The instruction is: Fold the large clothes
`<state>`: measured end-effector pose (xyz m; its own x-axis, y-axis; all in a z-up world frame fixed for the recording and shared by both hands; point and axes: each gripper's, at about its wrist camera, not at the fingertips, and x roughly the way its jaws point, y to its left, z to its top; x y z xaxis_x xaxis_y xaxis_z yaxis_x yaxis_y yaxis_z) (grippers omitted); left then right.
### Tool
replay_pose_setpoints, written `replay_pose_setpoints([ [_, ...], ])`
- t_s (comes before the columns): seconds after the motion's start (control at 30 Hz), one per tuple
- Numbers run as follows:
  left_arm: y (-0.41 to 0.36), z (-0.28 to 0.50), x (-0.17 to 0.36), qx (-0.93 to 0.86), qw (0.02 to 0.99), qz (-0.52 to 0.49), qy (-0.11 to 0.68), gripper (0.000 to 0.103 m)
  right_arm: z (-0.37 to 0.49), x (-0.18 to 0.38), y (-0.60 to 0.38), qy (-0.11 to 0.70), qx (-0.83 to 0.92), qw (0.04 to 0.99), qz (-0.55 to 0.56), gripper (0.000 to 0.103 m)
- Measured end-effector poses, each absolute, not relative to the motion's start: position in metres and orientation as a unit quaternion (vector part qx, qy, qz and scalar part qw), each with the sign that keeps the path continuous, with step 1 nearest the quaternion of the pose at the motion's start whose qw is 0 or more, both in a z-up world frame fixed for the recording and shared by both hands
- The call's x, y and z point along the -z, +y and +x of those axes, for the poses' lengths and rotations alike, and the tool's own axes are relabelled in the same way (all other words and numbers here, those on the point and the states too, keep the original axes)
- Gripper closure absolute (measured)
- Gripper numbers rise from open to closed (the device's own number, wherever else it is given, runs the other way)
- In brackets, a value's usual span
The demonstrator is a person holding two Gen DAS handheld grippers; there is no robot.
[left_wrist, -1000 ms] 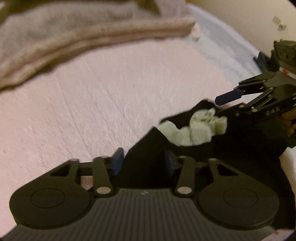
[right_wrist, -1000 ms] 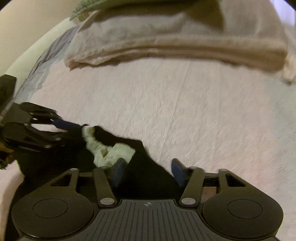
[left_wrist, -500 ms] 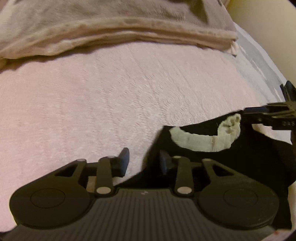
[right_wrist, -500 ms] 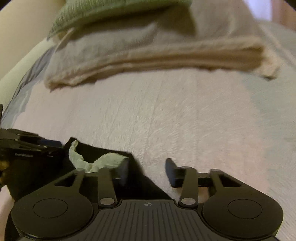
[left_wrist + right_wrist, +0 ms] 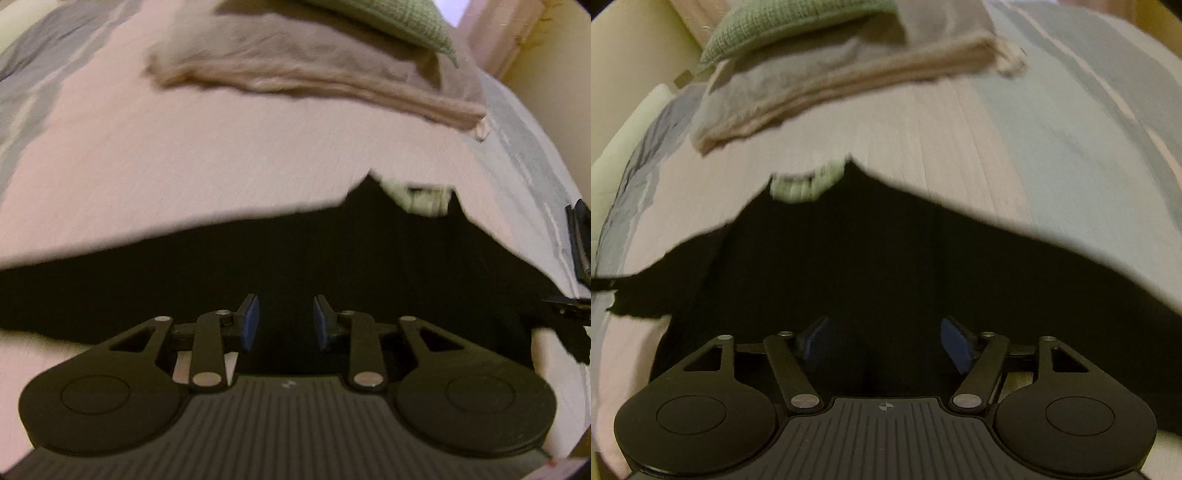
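A large black garment (image 5: 332,266) lies spread on the pink bedspread (image 5: 184,155), its pale green collar lining (image 5: 421,195) at the far end. One sleeve runs out to the left in the left wrist view. My left gripper (image 5: 284,321) hovers open over the garment's near part, blue pads (image 5: 248,322) apart, gripping nothing. In the right wrist view the same black garment (image 5: 886,258) fills the middle, with the collar lining (image 5: 805,184) beyond. My right gripper (image 5: 885,341) is open wide above the cloth. The right gripper's body (image 5: 580,251) shows at the left view's right edge.
A stack of folded beige blankets (image 5: 314,74) with a green knitted piece (image 5: 406,22) on top lies at the far end of the bed. Grey-blue striped areas of the bedspread (image 5: 1071,129) flank the pink. A cream wall (image 5: 554,74) borders the bed.
Both grippers have drawn back from the collar to the garment's near part, and the right one has opened wider. The garment, bunched before, now lies spread out flat.
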<state>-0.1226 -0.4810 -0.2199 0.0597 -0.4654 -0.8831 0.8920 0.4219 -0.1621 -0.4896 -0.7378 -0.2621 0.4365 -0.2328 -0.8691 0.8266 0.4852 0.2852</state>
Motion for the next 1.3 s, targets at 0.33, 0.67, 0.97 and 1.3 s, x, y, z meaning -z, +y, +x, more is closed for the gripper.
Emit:
replay_pose_setpoints([
  [0.33,-0.329,-0.191,0.190,0.474,0.671,0.269,0.502,0.049,-0.540,0.205,-0.588,0.420,0.401,0.709,0.401,0.036],
  [0.67,-0.236,-0.229,0.231,0.537,0.595,0.281,0.527,0.049,-0.563,0.227,-0.474,0.427,0.413,0.676,0.436,0.036],
  [0.97,-0.224,-0.241,0.294,0.521,0.570,0.228,0.592,0.056,-0.592,0.288,-0.474,0.387,0.403,0.666,0.494,0.036],
  [1.3,-0.221,-0.240,0.300,0.493,0.575,0.193,0.624,0.100,-0.606,0.306,-0.485,0.359,0.362,0.668,0.542,0.083],
])
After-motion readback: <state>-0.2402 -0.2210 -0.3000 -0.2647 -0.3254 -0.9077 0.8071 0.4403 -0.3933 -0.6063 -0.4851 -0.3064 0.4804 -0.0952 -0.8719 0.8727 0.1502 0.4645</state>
